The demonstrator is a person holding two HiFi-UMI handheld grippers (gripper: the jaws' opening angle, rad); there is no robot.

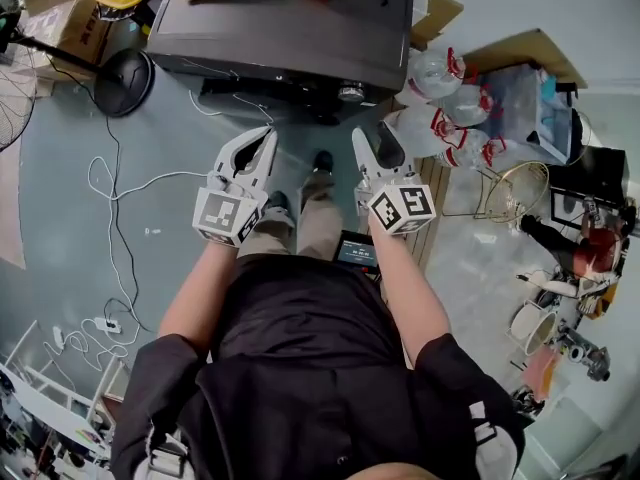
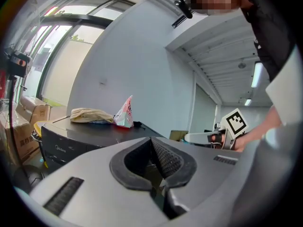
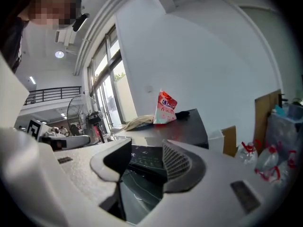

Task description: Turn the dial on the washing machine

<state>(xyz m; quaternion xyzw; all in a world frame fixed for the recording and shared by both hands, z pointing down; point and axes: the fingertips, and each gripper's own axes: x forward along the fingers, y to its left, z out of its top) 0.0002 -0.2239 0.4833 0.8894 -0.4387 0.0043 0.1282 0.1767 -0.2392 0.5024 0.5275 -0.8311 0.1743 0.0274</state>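
Floor (image 1: 70, 218) lies open between the person and the washing machine (image 1: 290, 28), with a white cable (image 1: 110, 183) looping at left and bottles (image 1: 450, 108) crowding the right. The dial (image 1: 351, 92) sits on the machine's near front edge. The left gripper (image 1: 268, 135) is clenched and empty. The right gripper (image 1: 374, 140) is released, jaws apart, near the dial but not touching it.

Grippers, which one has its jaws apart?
The right gripper: its pads stand apart, holding nothing. On the left gripper the pads meet.
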